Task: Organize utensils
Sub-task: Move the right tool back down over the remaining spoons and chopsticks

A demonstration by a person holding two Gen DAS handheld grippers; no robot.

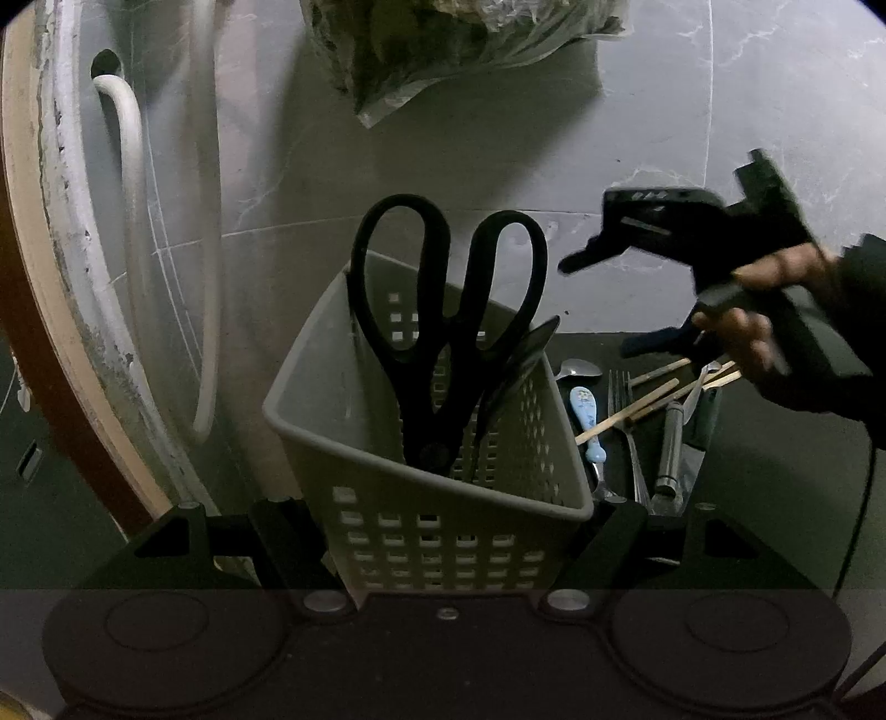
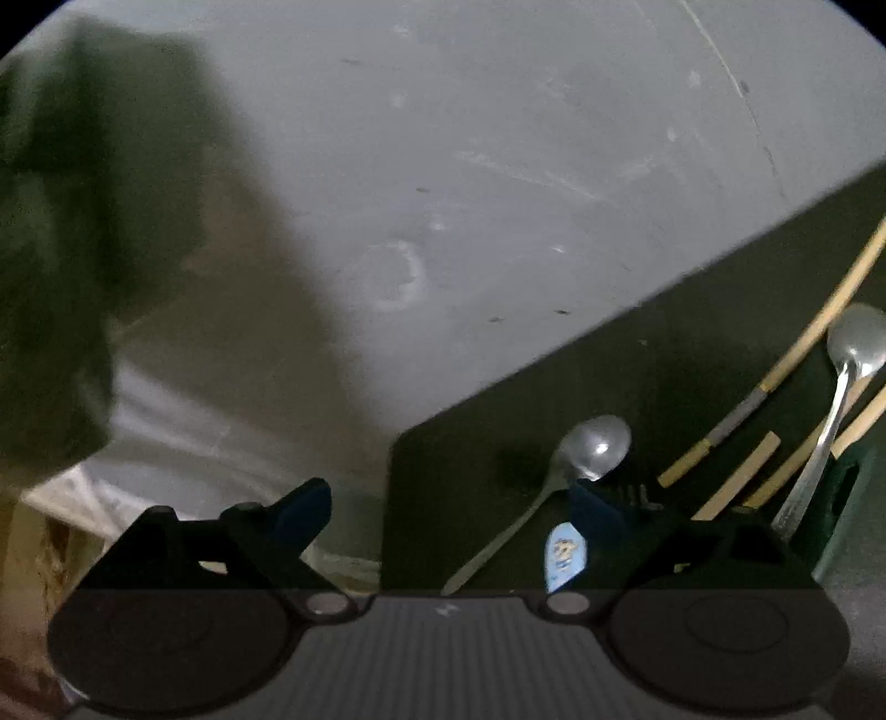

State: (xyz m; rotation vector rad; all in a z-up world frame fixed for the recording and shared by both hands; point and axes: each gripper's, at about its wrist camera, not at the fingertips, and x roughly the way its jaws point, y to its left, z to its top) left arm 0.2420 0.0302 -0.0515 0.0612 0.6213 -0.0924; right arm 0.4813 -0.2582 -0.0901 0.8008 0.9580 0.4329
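Note:
My left gripper [image 1: 448,531] is shut on a grey perforated utensil basket [image 1: 498,487], one finger on each side wall. Black scissors [image 1: 443,332] stand in the basket handles up, beside a dark blade-like utensil [image 1: 526,354]. To the basket's right, on a dark mat [image 1: 775,471], lie a metal spoon [image 1: 578,368], a blue-handled spoon [image 1: 588,421], a fork [image 1: 626,410] and wooden chopsticks [image 1: 653,396]. A hand holds my right gripper [image 1: 606,304] open above them. In the right wrist view the right gripper [image 2: 451,498] is empty over the mat's edge [image 2: 692,360], near a spoon [image 2: 595,446] and the chopsticks [image 2: 797,354].
A plastic bag of greens [image 1: 443,44] lies on the grey marble counter [image 1: 664,138] behind the basket. White pipes [image 1: 127,144] and a curved rim run down the left. A second spoon [image 2: 855,338] and a metal handle [image 1: 670,448] lie on the mat.

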